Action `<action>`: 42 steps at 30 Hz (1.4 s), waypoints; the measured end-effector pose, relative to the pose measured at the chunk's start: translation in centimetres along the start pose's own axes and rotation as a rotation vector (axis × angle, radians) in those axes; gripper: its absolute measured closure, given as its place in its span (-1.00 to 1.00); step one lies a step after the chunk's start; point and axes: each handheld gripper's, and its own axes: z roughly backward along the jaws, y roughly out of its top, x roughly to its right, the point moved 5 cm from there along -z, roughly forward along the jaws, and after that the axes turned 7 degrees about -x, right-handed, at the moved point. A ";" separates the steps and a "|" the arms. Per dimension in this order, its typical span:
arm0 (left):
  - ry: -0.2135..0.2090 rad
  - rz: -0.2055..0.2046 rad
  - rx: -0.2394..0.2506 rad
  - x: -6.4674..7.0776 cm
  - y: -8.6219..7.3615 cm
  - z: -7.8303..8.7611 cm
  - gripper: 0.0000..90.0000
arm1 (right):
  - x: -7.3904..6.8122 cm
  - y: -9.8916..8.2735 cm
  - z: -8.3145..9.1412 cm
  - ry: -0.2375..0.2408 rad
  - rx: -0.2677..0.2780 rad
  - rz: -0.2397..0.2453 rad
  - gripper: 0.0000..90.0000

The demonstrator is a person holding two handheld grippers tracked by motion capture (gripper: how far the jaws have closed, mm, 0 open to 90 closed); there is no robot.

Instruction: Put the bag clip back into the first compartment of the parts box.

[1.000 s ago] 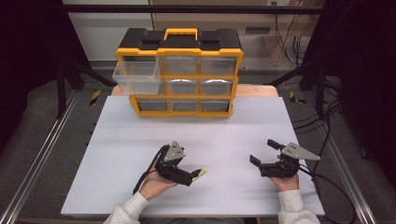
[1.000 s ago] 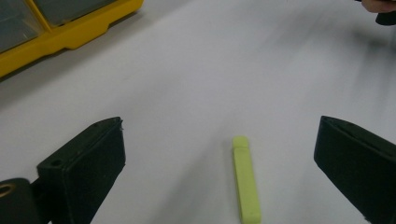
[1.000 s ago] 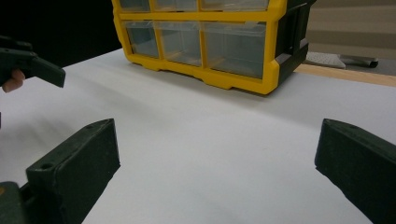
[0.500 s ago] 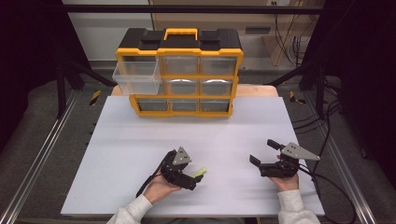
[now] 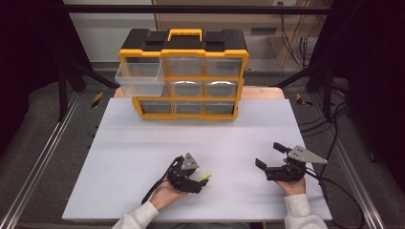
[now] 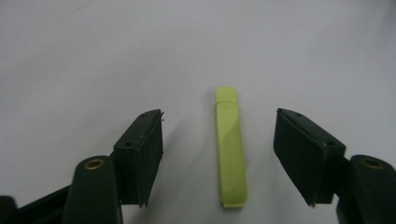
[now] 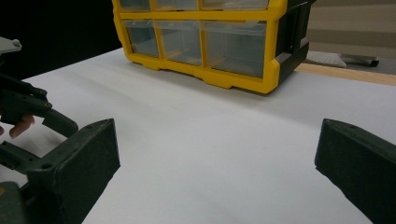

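table (image 5: 143, 143): white top | floor (image 5: 43, 109): grey | back wall (image 5: 102, 28): pale

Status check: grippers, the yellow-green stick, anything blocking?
Left gripper closing around yellow-green stick, pads not touching. Right gripper open, idle. Stick flat on white table, nothing blocking.

1. No text, label, brand, number or sign can be read on anything in these pictures.
2. The yellow and black drawer cabinet (image 5: 184, 76) at the table's far edge bears no legible lettering on its frame or clear drawer fronts.
3. The yellow-green stick (image 6: 229, 145) has a plain surface without print.
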 end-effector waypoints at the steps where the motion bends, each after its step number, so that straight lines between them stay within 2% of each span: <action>1: 0.001 -0.001 -0.002 0.1 0.0 0.0 -0.22 | 0.0 0.0 0.0 0.000 0.000 0.000 -0.99; 20: -0.006 -0.016 -0.032 0.6 0.0 -0.5 0.35 | 0.0 0.0 0.0 -0.001 -0.001 -0.002 -0.99; 30: 0.008 -0.018 -0.046 0.6 -0.1 -0.7 0.52 | 0.0 0.0 0.0 -0.003 0.000 -0.002 -0.99; 42: 0.000 -0.009 -0.049 0.6 -0.1 -0.6 0.69 | 0.0 0.0 0.0 -0.003 -0.001 -0.001 -0.99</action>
